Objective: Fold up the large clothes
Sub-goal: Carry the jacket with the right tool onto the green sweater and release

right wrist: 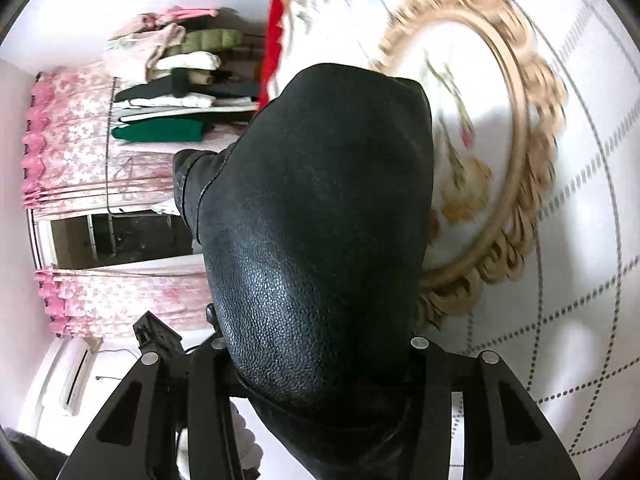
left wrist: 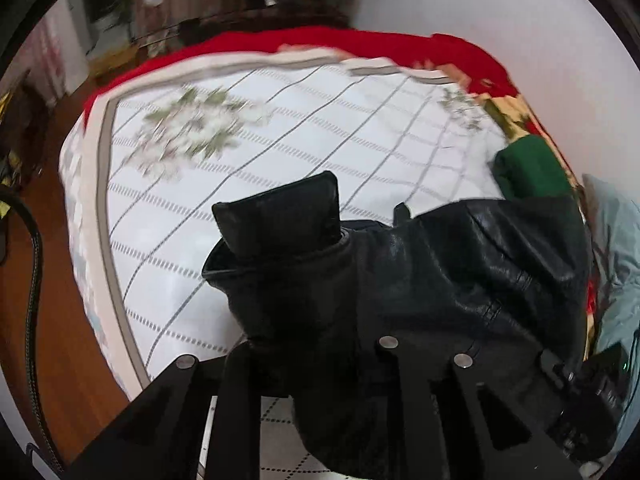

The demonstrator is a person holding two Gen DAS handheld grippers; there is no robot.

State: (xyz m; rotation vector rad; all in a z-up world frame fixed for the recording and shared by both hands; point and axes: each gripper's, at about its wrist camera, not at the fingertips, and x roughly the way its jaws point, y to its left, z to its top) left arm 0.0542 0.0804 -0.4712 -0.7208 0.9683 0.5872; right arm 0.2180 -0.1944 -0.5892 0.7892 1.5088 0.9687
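- Black leather jacket [left wrist: 420,280] is bunched between my grippers above the quilted bed [left wrist: 280,120]; looks heavy, slick, stiff-creasing.
- Left gripper [left wrist: 308,360] is pinched narrow on it.
- Right gripper [right wrist: 320,360] clamps a thicker fold.
- Best hold: seams, collar edge.

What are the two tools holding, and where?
Both hold the black leather jacket: the left tool pinches it near a cuffed end, the right tool grips a bunched fold.
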